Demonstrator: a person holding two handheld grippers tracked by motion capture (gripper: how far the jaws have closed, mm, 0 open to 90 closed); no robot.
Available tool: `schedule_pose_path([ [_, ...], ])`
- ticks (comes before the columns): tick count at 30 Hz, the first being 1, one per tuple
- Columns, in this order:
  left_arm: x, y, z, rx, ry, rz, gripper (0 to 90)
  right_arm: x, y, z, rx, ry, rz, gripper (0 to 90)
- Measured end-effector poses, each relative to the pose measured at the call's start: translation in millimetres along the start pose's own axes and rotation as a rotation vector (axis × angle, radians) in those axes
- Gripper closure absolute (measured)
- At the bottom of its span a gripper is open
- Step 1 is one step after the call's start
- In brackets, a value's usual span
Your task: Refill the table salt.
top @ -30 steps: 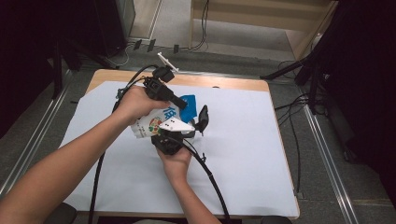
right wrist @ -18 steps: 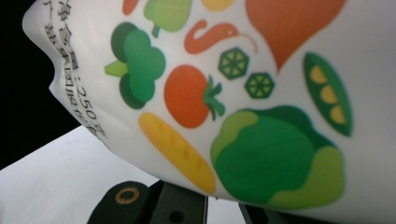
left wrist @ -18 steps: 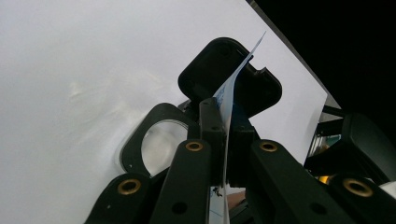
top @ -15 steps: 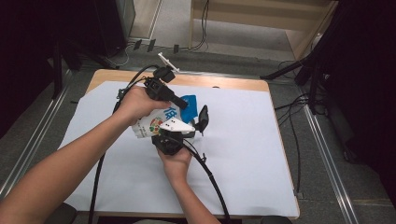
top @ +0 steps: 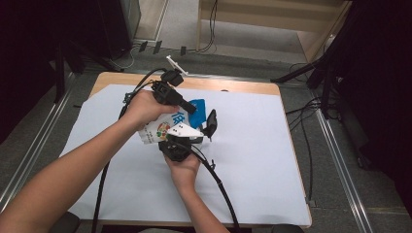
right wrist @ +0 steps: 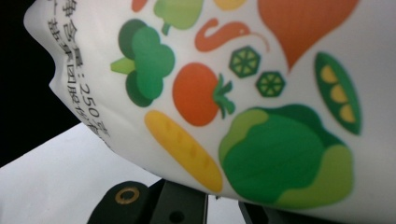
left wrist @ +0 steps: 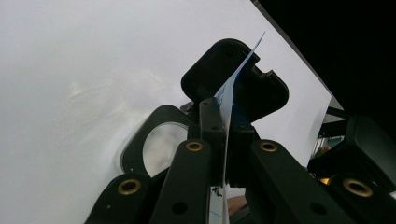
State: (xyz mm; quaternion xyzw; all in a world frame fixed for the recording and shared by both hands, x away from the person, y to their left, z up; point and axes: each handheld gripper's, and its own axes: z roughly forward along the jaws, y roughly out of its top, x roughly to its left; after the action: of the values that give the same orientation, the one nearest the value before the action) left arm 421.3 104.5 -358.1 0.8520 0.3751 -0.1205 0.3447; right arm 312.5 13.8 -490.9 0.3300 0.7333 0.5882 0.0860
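Note:
A white bag (top: 160, 130) printed with vegetables and a blue top (top: 198, 105) is held above the white table sheet (top: 252, 145), between both hands. My left gripper (top: 190, 107) comes in from the upper left and is shut on the bag's thin blue edge (left wrist: 229, 93), which runs up between its jaws (left wrist: 223, 119). My right gripper (top: 210, 122) comes up from below, with its grey plate over the bag. Its jaws (right wrist: 210, 205) sit close together under the printed face (right wrist: 243, 93), shut on the bag.
A white sheet covers most of the wooden table (top: 233, 86). Black cables (top: 218, 184) trail from both grippers toward the near edge. Beyond the table are metal floor rails (top: 340, 160), stands and more cables on the floor (top: 301, 73).

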Motion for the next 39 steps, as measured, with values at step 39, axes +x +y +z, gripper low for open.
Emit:
schedule_pose_path([
  [39,6.7,0.9,3.3,0.006,-0.005,-0.060,89.6,-1.9,0.5,0.5,0.028,0.020,0.037,90.0],
])
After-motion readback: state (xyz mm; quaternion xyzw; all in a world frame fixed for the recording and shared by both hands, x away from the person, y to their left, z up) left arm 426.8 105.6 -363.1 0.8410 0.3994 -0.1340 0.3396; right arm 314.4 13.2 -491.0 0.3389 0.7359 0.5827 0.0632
